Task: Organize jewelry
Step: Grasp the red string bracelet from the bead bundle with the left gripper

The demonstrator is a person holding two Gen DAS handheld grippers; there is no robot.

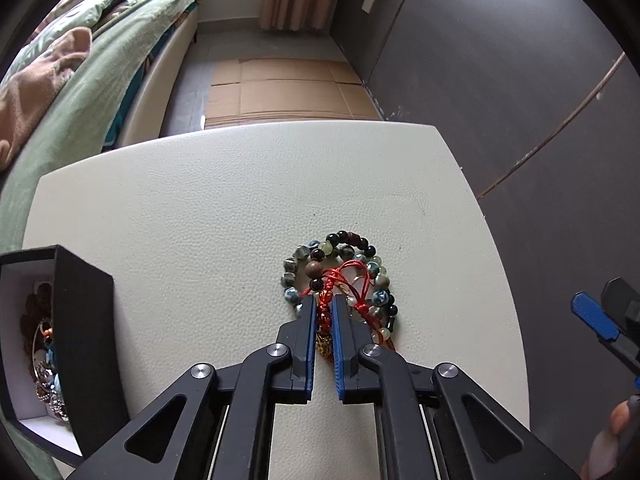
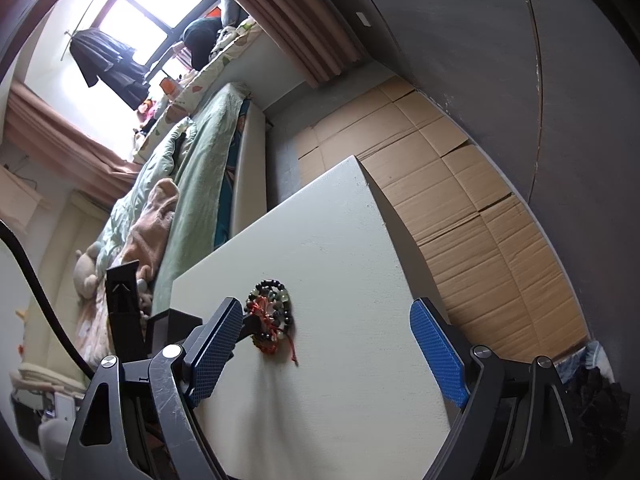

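Left wrist view shows the left gripper [image 1: 324, 308] clenched on a red cord bracelet [image 1: 325, 318] in a pile of beaded bracelets [image 1: 340, 276] on the white table [image 1: 200, 200]. A black jewelry box [image 1: 80, 340] holding more pieces stands at the left. The right gripper [image 2: 328, 332] hangs spread wide, grasping nothing, near the pile.

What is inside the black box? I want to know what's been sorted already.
The black box has a white lining and holds a jumble of beaded jewelry: brown, silver and pale blue beads. Its near wall hides the rest, so single pieces cannot be counted.
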